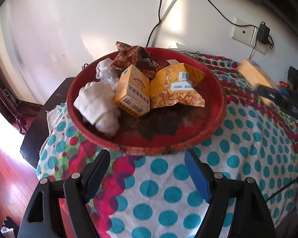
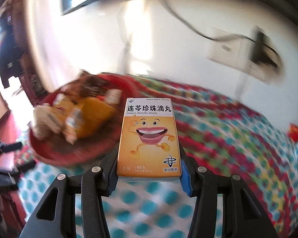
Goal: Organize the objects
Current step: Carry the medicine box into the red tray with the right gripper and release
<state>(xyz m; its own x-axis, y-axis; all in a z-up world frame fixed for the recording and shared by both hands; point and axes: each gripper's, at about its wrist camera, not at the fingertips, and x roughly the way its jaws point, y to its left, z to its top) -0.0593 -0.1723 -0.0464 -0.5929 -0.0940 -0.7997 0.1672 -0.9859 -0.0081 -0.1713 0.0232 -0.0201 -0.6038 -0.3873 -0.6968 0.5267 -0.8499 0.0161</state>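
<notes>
Left wrist view had the left claw (image 1: 148,173) spread wide with nothing between its blue pads, hanging over the polka-dot cloth (image 1: 218,158) just short of the red tray (image 1: 214,83). That tray sat on the cloth-covered surface near the wall and was pretty loaded: a small yellow box (image 1: 132,93) standing tilted in the middle, a yellow snack bag (image 1: 176,88) leaning right beside it, a brown crinkly wrapper (image 1: 133,58) at the back, and two white rolled-up bundles (image 1: 98,109) on the left side. Couldn't tell if those were socks or rags, honestly. Off to the right of that same view, blurry, was the right claw (image 1: 276,97) carrying something yellow above the cloth.

Right wrist view cleared that up. The right claw (image 2: 148,170) was clamped on a yellow medicine box (image 2: 148,136), pads squeezing its two long sides near the bottom end, printed face up toward the camera with a cartoon mouth character on it. The box was up off the cloth, not resting on anything, and the red tray (image 2: 55,156) showed behind it to the left, all smeared by motion blur. A white wall socket (image 2: 226,49) with a black plug sat on the wall behind
</notes>
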